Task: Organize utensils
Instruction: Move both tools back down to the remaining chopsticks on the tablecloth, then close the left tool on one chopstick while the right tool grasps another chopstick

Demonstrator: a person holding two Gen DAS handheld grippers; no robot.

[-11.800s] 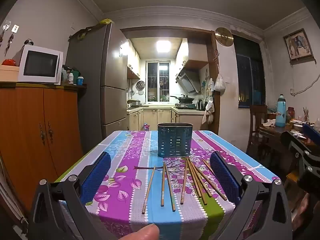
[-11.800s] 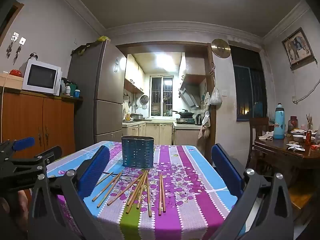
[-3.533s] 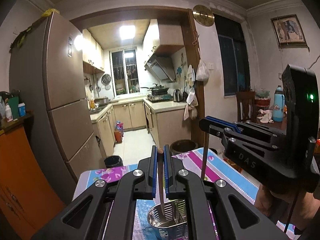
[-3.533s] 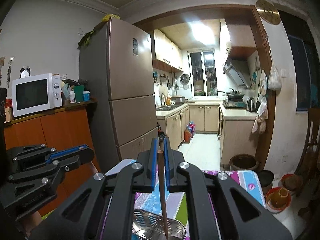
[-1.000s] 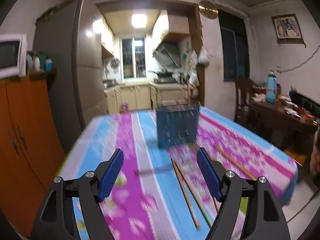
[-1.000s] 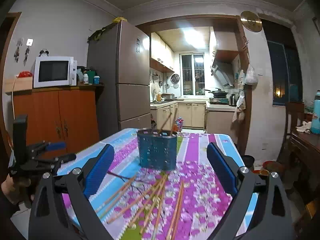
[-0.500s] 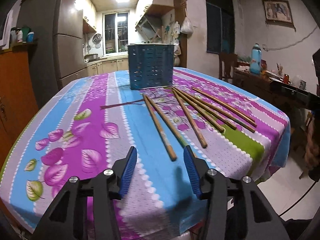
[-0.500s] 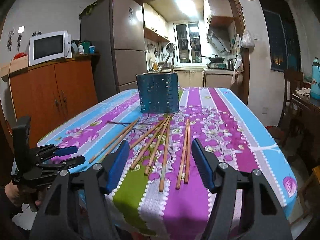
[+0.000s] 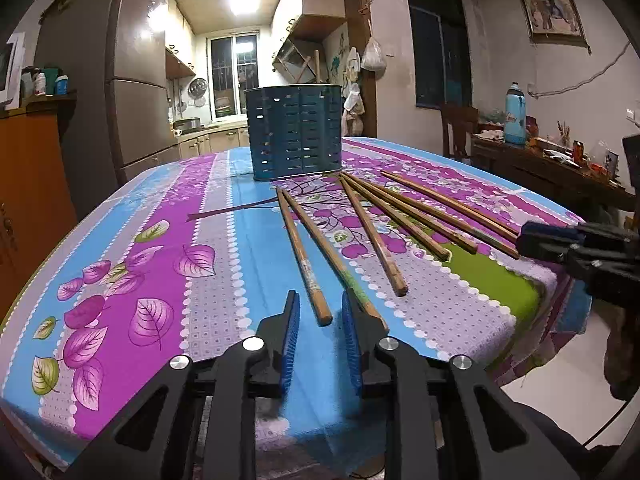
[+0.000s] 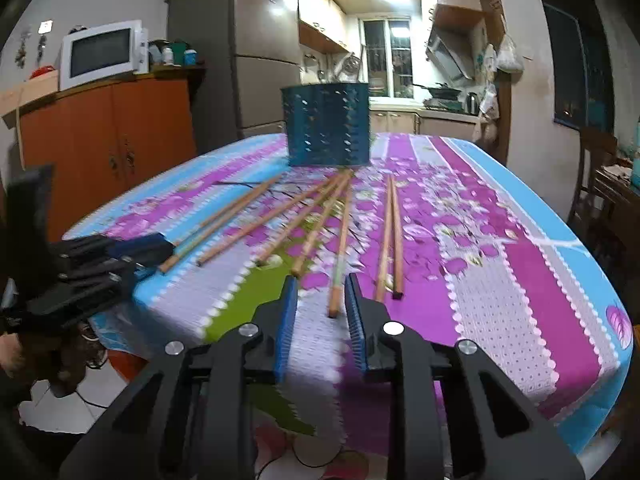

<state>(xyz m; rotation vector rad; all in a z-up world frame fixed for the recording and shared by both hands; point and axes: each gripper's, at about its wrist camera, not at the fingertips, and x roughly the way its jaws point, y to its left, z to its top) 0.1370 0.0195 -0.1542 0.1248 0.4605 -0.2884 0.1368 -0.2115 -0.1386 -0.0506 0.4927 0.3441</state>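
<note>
Left view: your left gripper [image 9: 318,320] has just been closing, jaws narrow, chopstick [image 9: 304,256] end between them, not yet pinched. Finish the squeeze, lift to the holder [image 9: 295,132] (two sticks poke out).
Right view: right gripper [image 10: 320,304] likewise, narrow around a stick [image 10: 340,252], pads apart.

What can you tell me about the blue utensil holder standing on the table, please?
The blue utensil holder is an oval-looking container with straight walls pierced by rows of small slots; it looks like metal or plastic. It stands upright on the flowered tablecloth, towards the far end of the table. The tops of two chopsticks stick out above its rim, leaning. The far tips of several loose chopsticks lie close to its base; whether any touches it cannot be told. Neither gripper is near it.
</note>
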